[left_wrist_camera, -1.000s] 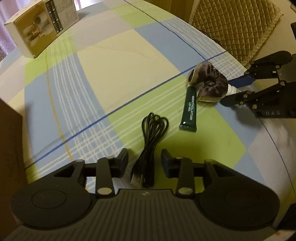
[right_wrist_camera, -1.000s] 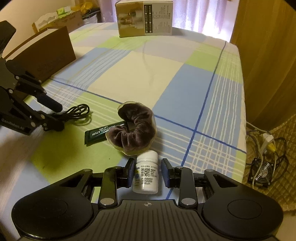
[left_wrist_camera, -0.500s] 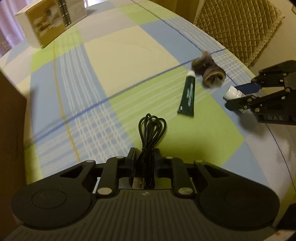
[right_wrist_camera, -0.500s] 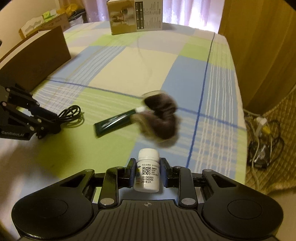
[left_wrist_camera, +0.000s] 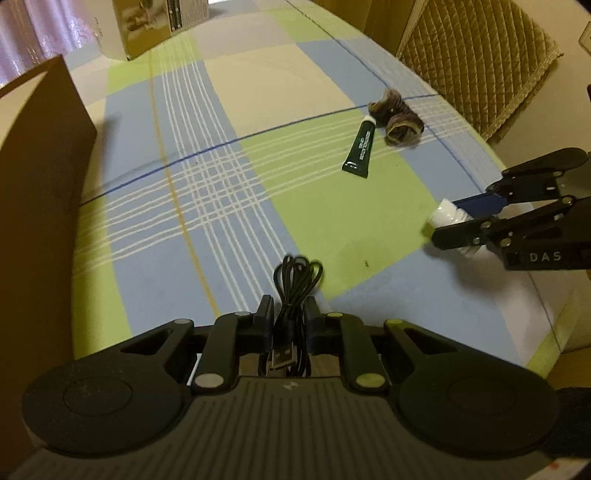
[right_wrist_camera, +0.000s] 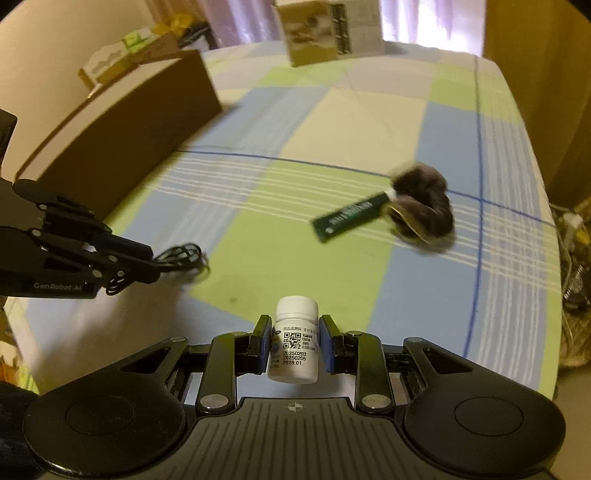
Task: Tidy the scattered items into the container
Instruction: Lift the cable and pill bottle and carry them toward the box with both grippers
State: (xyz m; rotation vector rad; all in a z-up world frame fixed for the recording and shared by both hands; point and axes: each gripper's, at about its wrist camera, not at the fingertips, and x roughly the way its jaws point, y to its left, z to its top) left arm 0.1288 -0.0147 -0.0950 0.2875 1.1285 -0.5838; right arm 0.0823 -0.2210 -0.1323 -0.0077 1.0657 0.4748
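My left gripper (left_wrist_camera: pixel 289 304) is shut on a coiled black USB cable (left_wrist_camera: pixel 295 280), held above the checked tablecloth; the same cable (right_wrist_camera: pixel 181 256) pokes out of that gripper in the right wrist view. My right gripper (right_wrist_camera: pixel 295 326) is shut on a small white pill bottle (right_wrist_camera: pixel 295 343), whose cap (left_wrist_camera: pixel 443 216) shows at the right of the left wrist view. A dark green tube (left_wrist_camera: pixel 360 147) (right_wrist_camera: pixel 351 216) and a brown scrunchie (left_wrist_camera: pixel 397 118) (right_wrist_camera: pixel 421 206) lie together on the cloth. The brown cardboard box (left_wrist_camera: pixel 33 177) (right_wrist_camera: pixel 122 125) stands at the left.
A printed carton (right_wrist_camera: pixel 328 29) (left_wrist_camera: pixel 155 22) stands at the table's far end. A quilted chair back (left_wrist_camera: pixel 476 55) is beyond the right edge. Cables and a power strip (right_wrist_camera: pixel 572 251) lie on the floor. The table edge (left_wrist_camera: pixel 550 325) runs close at the right.
Both grippers have lifted and drawn back from the tube and scrunchie, each carrying its item. The left one closed on the cable; both views have swung toward the cardboard box.
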